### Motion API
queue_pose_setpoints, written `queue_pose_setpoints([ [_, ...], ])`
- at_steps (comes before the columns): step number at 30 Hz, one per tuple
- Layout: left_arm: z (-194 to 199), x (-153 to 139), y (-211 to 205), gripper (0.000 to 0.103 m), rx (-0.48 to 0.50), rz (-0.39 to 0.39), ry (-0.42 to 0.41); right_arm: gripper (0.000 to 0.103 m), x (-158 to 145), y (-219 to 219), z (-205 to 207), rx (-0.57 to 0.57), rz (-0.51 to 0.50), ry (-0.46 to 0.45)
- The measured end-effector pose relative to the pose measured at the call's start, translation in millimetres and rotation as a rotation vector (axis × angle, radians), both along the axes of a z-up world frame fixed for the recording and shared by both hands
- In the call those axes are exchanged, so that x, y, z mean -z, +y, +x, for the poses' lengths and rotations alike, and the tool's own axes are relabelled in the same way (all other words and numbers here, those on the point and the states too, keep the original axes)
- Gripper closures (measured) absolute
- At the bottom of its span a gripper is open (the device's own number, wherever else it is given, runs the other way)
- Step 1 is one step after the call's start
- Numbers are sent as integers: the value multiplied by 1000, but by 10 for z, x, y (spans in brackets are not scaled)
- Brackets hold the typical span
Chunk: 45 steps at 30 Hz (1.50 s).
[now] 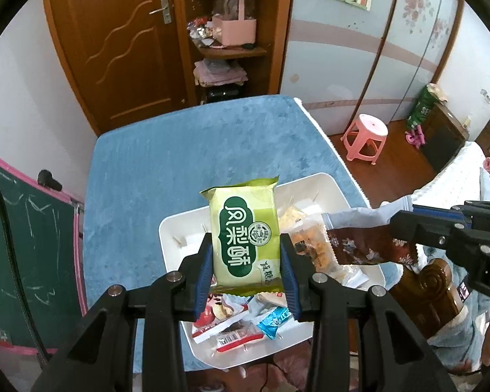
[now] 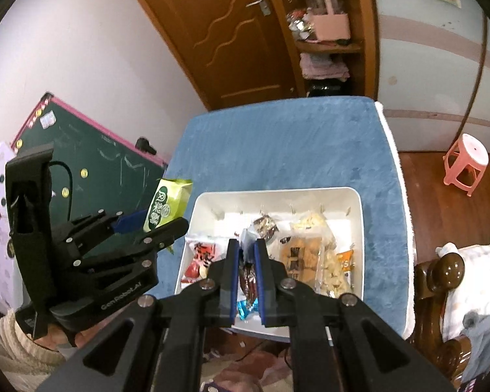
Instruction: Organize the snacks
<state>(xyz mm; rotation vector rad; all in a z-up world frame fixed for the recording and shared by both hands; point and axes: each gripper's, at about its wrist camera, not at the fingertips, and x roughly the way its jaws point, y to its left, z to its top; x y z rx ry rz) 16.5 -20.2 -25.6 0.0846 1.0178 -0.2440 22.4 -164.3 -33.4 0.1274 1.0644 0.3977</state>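
Note:
My left gripper (image 1: 246,254) is shut on a green snack packet (image 1: 243,235) and holds it upright above the white tray (image 1: 313,184) on the blue table. It also shows in the right wrist view (image 2: 166,205), left of the tray (image 2: 277,196). My right gripper (image 2: 246,254) is shut on a dark brown snack packet (image 2: 247,277) above the tray's near side. The same packet (image 1: 366,241) shows in the left wrist view, held by the right gripper (image 1: 405,232) over the tray's right edge. Several wrapped snacks (image 2: 307,254) lie in the tray.
The blue-covered table (image 1: 186,170) extends beyond the tray. A green chalkboard (image 2: 91,160) leans at the left. A pink stool (image 1: 364,138) stands on the floor at the right. A wooden bedpost (image 2: 447,271) is near the table's right side.

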Motion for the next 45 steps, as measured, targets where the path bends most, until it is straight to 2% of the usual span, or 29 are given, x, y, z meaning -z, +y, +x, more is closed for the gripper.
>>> queue_pose_setpoints([
  [13,30,199,-89,64,-67,18,37,93,242,39,69,-55,-53,53],
  [15,37,203,-85,46,-77,10,39,91,258,49,74,-43,-89,44],
  [16,34,195,-83,23,-85,10,33,89,265,53,77,-41,-104,41],
  [17,17,173,-77,11,-98,9,14,80,267,50,82,-36,-114,39],
  [18,3,146,-72,10,-106,6,-6,67,269,39,80,-26,-122,32],
  [21,-13,98,-74,10,-106,13,-31,57,262,-17,83,11,-124,9],
  [24,-9,101,-46,10,-112,-6,-17,52,277,-83,94,36,-105,8],
  [29,-9,104,-35,10,-110,4,-6,48,288,-128,96,73,-84,3],
  [34,-32,25,-33,10,-103,15,-23,45,213,-117,50,108,-103,-45],
  [37,-48,-62,-4,10,-110,0,-35,39,115,-116,4,135,-113,-91],
  [40,-65,-158,39,10,-126,-1,-53,27,2,-115,-40,159,-114,-139],
  [42,-72,-212,73,10,-136,0,-59,9,-87,-122,-61,168,-89,-167],
  [45,-81,-285,114,9,-156,-7,-64,4,-215,-99,-110,176,-70,-222],
])
